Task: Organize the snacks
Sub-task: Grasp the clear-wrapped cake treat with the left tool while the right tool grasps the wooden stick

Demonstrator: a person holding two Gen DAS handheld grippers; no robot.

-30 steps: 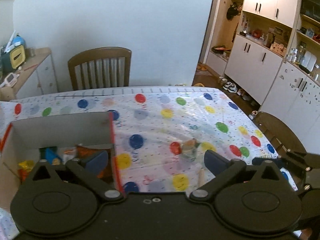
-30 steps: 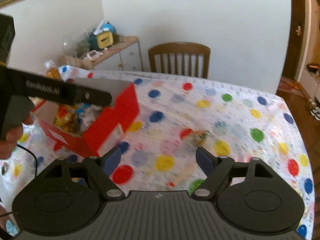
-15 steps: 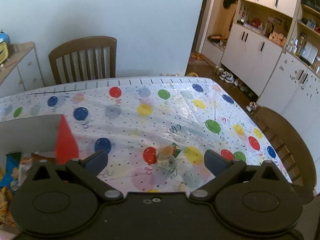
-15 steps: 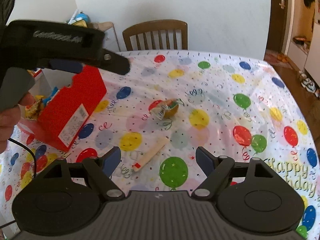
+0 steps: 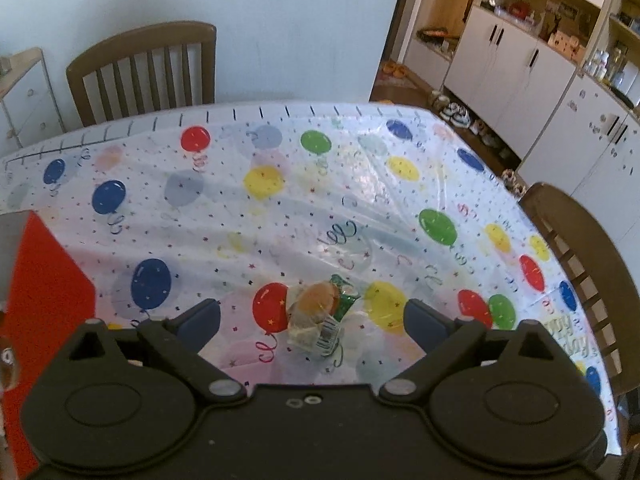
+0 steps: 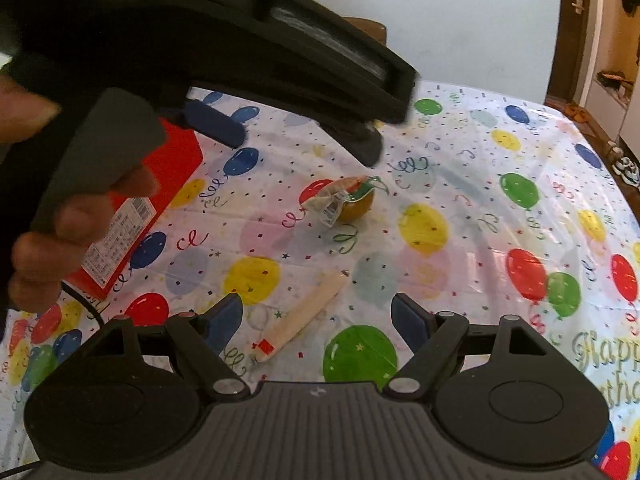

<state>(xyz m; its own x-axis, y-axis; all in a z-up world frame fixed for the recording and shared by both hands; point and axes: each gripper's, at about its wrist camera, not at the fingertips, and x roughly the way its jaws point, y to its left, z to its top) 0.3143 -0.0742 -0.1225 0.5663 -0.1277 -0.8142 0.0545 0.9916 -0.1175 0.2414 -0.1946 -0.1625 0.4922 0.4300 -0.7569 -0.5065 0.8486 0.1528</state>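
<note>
The left claw hangs over the desk with its two blue-tipped fingers spread wide and nothing between them. Straight ahead of it, centred in the gap and slightly beyond the fingertips, lies a wrapped round snack in clear crinkled plastic with a green patch and a barcode label, resting on the balloon tablecloth partly over a red balloon print. In the right wrist view the same claw appears from the side as a large black body held by a hand, its tips poised above and just left of that snack, not touching it.

The right claw is likewise released, fingers wide apart and empty. Between them, nearer the left finger, lies a long pale stick snack with a red end, slanting away to the right on the cloth. The round snack sits farther out, beyond the stick's far end and apart from it.

To the left of both claws stands a red box with a white label on its side, just beside the hand; in the left wrist view its red wall fills the lower left edge. Past the desk's far edge stands a wooden chair against a white wall, a second chair at the right side, and white cupboards beyond.
</note>
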